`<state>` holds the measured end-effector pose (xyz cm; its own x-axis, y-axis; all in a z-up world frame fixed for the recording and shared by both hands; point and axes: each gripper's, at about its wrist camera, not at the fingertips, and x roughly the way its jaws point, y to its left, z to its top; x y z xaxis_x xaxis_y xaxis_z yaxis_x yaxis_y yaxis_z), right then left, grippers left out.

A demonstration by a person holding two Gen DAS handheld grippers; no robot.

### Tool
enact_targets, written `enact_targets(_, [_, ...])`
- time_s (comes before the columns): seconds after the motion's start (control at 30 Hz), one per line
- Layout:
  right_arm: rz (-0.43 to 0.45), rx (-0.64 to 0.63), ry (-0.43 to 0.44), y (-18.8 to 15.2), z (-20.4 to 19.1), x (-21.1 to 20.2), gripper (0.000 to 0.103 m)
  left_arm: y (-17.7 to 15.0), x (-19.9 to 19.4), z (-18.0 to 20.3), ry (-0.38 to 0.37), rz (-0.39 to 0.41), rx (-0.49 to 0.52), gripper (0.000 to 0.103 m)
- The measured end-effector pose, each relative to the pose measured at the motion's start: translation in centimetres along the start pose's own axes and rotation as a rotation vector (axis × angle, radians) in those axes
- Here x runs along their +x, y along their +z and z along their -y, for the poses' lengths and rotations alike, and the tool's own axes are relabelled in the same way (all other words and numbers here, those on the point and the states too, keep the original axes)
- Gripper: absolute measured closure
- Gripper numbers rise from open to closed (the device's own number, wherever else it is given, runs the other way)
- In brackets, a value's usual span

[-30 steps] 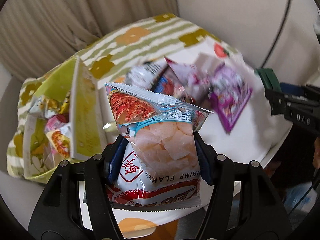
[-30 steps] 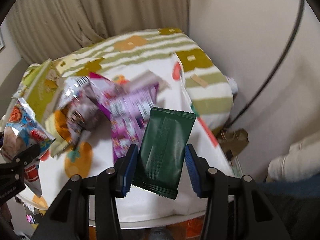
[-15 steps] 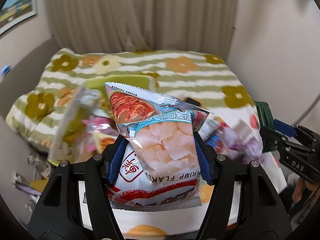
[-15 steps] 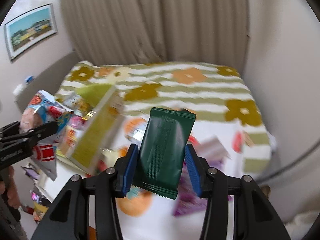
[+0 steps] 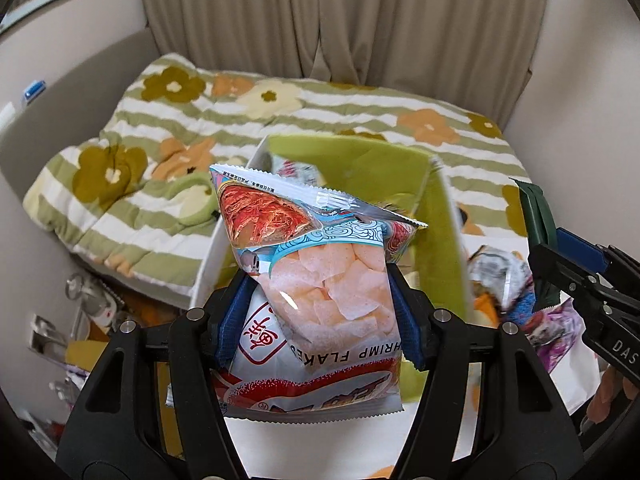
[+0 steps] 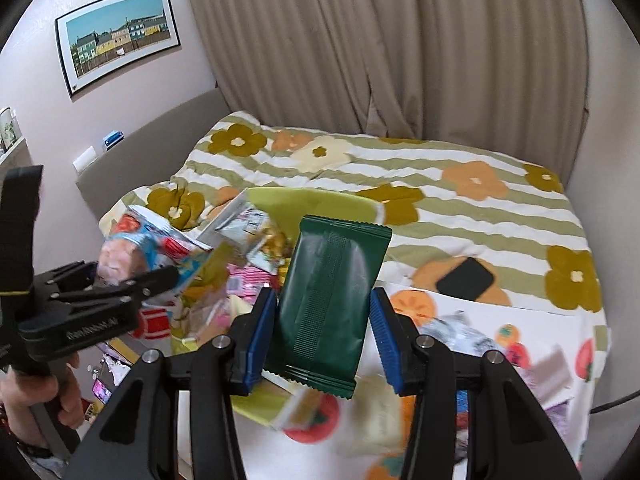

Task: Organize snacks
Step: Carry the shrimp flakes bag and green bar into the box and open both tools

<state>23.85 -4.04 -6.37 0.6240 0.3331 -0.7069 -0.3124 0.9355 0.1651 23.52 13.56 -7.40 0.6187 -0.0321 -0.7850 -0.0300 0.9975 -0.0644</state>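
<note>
My left gripper (image 5: 318,312) is shut on a bag of shrimp flakes (image 5: 320,280), clear-fronted with pink crackers, held in the air in front of a lime-green box (image 5: 436,240). The right wrist view shows that bag (image 6: 136,248) at the left, beside the box (image 6: 316,200) where several snack packets lie. My right gripper (image 6: 324,320) is shut on a dark green foil packet (image 6: 332,300), upright just in front of the box. The left wrist view catches that packet (image 5: 536,216) at its right edge.
The box stands on a white cloth with orange fruit prints (image 6: 532,324) beside a bed with a striped flower quilt (image 6: 460,184). Loose snack packets (image 5: 496,276) lie on the cloth right of the box. A black phone (image 6: 466,278) rests on the quilt. Curtains (image 5: 340,20) hang behind.
Both grippers have swung left and a little up, each still holding its packet, and have rolled. The green box now sits straight ahead and the loose packets have slid to the right.
</note>
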Motion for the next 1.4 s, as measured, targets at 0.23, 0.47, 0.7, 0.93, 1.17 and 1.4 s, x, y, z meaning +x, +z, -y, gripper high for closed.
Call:
enact_targets(0.23, [-0.058,0.017,-0.014,0.9,-2.7,4.5,0.059,0.2,4.4,-3.2,-0.053,-0.071,0.002,0.043])
enact_targets(0.47, [-0.1,0.052,-0.048,1.2,-3.7,7.1,0.06,-0.4,6.2,-3.9,-0.086,-0.081,0.052,0.0])
enact_targets(0.7, [-0.149,0.079,-0.05,0.7,-3.8,9.1,0.059,-1.4,6.4,-4.7,-0.059,-0.094,0.098,0.0])
enact_targets(0.93, [-0.184,0.103,-0.047,1.1,-3.2,11.4,0.059,-1.3,6.5,-5.1,-0.046,-0.095,0.119,0.0])
enact_targets(1.17, [-0.193,0.114,-0.018,2.2,-3.1,12.6,0.045,-1.1,6.5,-5.4,-0.018,-0.103,0.104,0.0])
enact_targets(1.4, [-0.206,0.065,-0.017,1.2,-3.3,12.0,0.001,-1.9,6.0,-5.2,0.019,-0.109,0.099,0.0])
